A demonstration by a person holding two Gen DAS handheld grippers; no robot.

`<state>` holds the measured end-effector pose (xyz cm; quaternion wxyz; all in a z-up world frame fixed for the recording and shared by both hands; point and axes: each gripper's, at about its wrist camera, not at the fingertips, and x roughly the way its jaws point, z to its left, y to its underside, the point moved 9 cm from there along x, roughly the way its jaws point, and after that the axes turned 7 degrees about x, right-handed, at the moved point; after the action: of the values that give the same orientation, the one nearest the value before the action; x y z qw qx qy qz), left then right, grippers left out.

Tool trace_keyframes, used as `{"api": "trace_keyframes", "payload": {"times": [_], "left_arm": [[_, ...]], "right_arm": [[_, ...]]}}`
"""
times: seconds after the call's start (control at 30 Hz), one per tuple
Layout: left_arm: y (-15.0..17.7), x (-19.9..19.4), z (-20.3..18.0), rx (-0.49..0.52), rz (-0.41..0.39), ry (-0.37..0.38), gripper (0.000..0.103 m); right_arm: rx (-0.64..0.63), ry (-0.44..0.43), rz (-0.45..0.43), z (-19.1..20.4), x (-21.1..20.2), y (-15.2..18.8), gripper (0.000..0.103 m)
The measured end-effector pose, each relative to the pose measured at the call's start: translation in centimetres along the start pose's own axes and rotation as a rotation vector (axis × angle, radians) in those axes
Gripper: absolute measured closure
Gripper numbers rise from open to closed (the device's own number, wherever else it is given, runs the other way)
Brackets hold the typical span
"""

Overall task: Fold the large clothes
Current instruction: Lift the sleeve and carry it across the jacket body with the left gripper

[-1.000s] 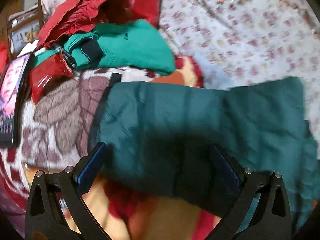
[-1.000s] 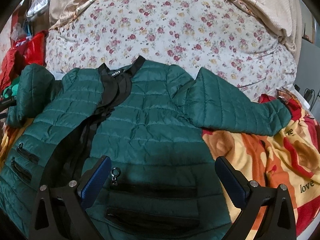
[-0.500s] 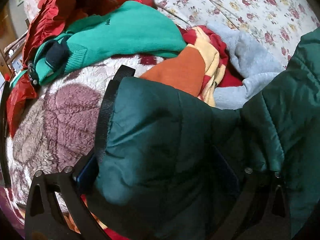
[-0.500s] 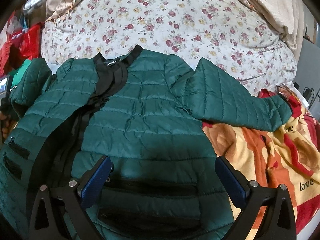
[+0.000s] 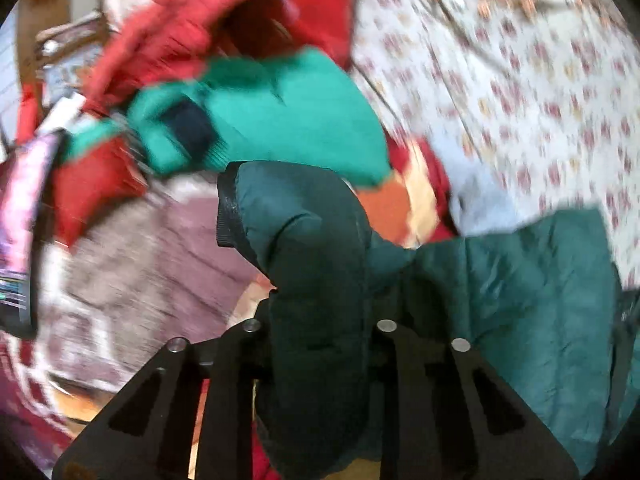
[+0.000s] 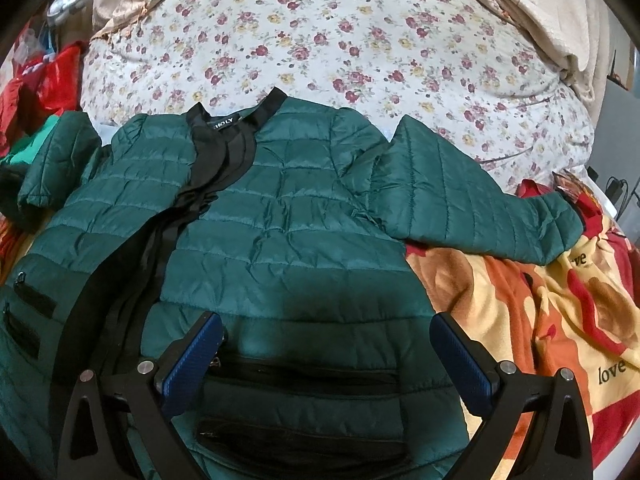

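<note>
Now your left gripper [image 5: 320,320] has just closed on the sleeve [image 5: 316,264] between its fingers, ready for folding inward.

home bedroom: bed with floral sheet [image 6: 360,40], fleece blanket [image 6: 540,312], heaped clothes [image 5: 248,120].

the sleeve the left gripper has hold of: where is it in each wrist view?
Left wrist: the sleeve fills centre-bottom, bunched between the closed jaws of the left gripper.
Right wrist: it is at the far left edge, cuff end hidden.
Shared landmark: the bright green sweater beside it.
</note>
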<state>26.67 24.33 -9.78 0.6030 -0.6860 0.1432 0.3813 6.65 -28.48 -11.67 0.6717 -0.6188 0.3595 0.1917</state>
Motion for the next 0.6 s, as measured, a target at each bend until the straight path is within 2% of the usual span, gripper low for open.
{"api": "trace_keyframes", "payload": {"times": [0.07,0.17,0.3,0.47,0.6], "left_arm": [[-1.0,-1.2,1.6,-0.017,-0.051,-0.072,0.083],[-1.2,-1.1,2.7,-0.021,-0.047,-0.117,0.083],[-0.8,-0.1,2.2,-0.017,-0.016,-0.095,0.083],[-1.6,-1.5,2.0,-0.037,-0.060,-0.043,0.083],[-2.4,-2.3,2.1,-0.054,-0.084,-0.033,0.083]], "right_arm": [[-0.007,0.001,0.002,0.0,0.0,0.0,0.000],[-0.015,0.006,0.005,0.1,0.2,0.1,0.000],[-0.022,0.012,0.007,0.2,0.4,0.1,0.000],[-0.026,0.022,0.012,0.2,0.5,0.3,0.000],[-0.028,0.021,0.012,0.2,0.6,0.3,0.000]]}}
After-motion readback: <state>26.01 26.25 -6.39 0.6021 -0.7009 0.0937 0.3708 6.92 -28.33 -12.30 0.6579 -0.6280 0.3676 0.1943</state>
